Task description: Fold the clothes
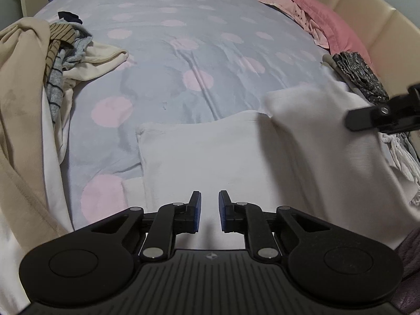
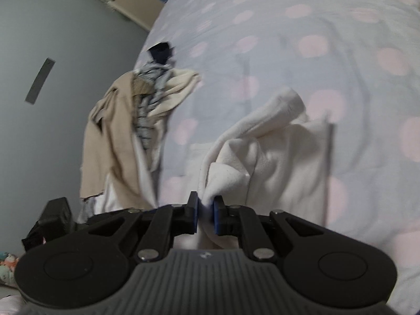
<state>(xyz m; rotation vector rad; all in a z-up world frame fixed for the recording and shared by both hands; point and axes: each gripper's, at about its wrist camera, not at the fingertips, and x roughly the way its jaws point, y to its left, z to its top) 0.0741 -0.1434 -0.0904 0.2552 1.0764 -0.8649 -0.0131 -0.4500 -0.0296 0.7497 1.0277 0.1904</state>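
A wide bed [image 1: 183, 60] fills the view, spread with a pale grey cover dotted with pink circles, creased down its middle ahead of the left jaws. Directly under and just ahead of those jaws lies a white garment [image 1: 210, 157], flat on the cover. Off to the left of the jaws a heap of clothes [image 1: 52, 60] sits on the bed's edge: beige cloth, a grey striped piece, something cream. Far ahead and to the right, a pink pillow [image 1: 333, 23] rests against the cream headboard [image 1: 367, 18], with a dark patterned cloth [image 1: 359, 73] just nearer. From the right wrist, the heap [image 2: 131, 131] lies ahead-left of the jaws, the white garment [image 2: 275, 157] straight ahead.
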